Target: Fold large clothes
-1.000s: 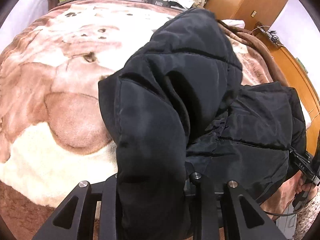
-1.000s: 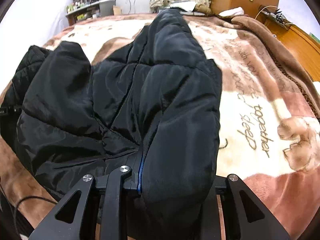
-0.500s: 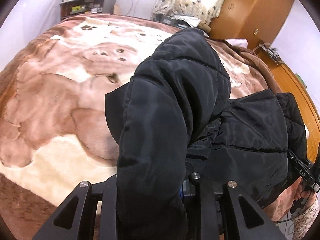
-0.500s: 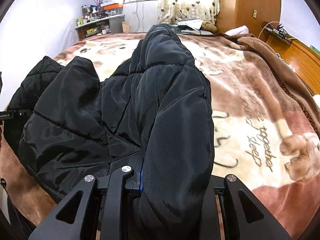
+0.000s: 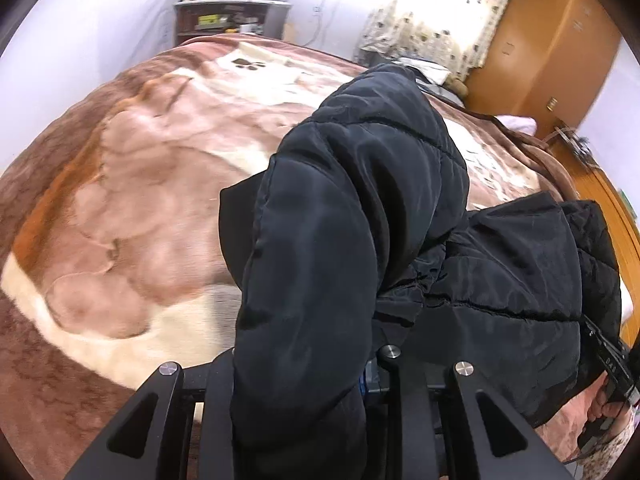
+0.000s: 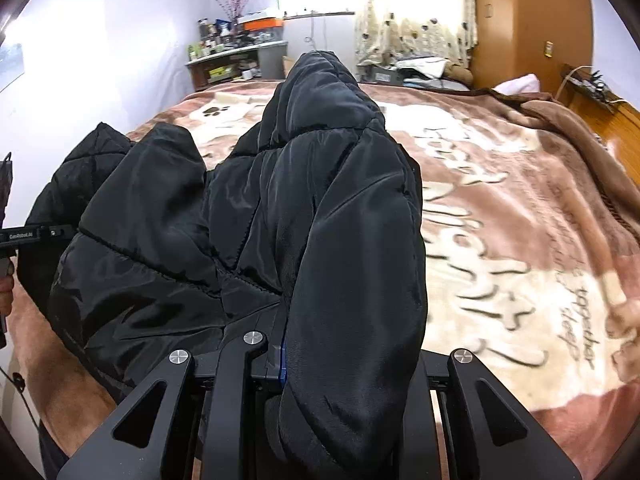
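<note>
A black puffer jacket (image 5: pixel 360 208) lies bunched on the bed, its near edge raised. In the left wrist view a thick fold of it fills my left gripper (image 5: pixel 304 380), which is shut on it. In the right wrist view the jacket (image 6: pixel 336 208) bulges up between the fingers of my right gripper (image 6: pixel 324 360), also shut on a fold. The far end of the jacket drapes away toward the pillows. Each gripper shows at the edge of the other's view: the right one (image 5: pixel 612 364) with a hand under it, the left one (image 6: pixel 24 236). The fingertips are hidden by fabric.
A brown and cream plush blanket (image 6: pixel 500 220) covers the bed, with printed lettering on the right side. A cluttered shelf (image 6: pixel 236 56) and a curtain (image 6: pixel 416 12) stand at the far wall. A wooden wardrobe (image 6: pixel 532 20) and a wooden ledge (image 5: pixel 612 208) lie to the right.
Both grippers have moved along the bed and risen a little with the jacket still clamped. Both views have tilted up, so more of the far wall shows. The jacket's folds have bunched higher.
</note>
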A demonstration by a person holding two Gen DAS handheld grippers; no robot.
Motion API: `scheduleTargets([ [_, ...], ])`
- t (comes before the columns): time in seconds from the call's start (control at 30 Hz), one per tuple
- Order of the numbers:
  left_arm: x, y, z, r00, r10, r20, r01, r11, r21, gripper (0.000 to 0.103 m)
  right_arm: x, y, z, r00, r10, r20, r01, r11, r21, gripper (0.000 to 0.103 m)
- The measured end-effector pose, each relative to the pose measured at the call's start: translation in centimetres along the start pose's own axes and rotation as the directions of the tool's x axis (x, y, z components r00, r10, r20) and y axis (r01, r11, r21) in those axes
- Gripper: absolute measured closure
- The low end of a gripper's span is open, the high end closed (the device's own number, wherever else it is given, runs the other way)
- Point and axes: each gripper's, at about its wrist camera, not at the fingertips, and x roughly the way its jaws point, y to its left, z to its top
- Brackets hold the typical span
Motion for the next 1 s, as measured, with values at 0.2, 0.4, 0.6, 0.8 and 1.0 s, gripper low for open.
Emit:
scheduleTargets([
  [0.2, 0.0, 3.7, 0.4, 0.999, 0.048, 0.014, -0.048, 0.999, -0.021, 0.075, 2.7, 2.3, 0.5, 1.000, 0.021, -0.006, -0.021, 1.000, -0.021, 0.081],
  [0.4, 0.6, 6.5, 0.5, 0.995, 0.093, 0.028, -0.092, 0.995, -0.045, 0.075, 3.9, 4.0, -0.2, 0.999, 0.034, 0.011, -0.033, 0.999, -0.029, 0.081],
  [0.6, 3.1, 8.1, -0.2, 0.994, 0.113, -0.011, -0.113, 0.992, -0.061, 0.075, 5.4, 3.5, -1.3, 0.999, 0.024, -0.037, -0.024, 1.000, 0.002, 0.080],
  [0.8, 4.2, 9.1, -0.8, 0.991, 0.127, -0.042, -0.130, 0.989, -0.070, 0.070, 6.3, 2.9, -1.8, 0.998, 0.016, -0.064, -0.016, 1.000, 0.014, 0.080],
  [1.0, 5.3, 9.7, -1.1, 0.986, 0.149, -0.069, -0.153, 0.987, -0.054, 0.062, 7.1, 2.1, -2.6, 0.994, 0.038, -0.099, -0.031, 0.997, 0.073, 0.076],
])
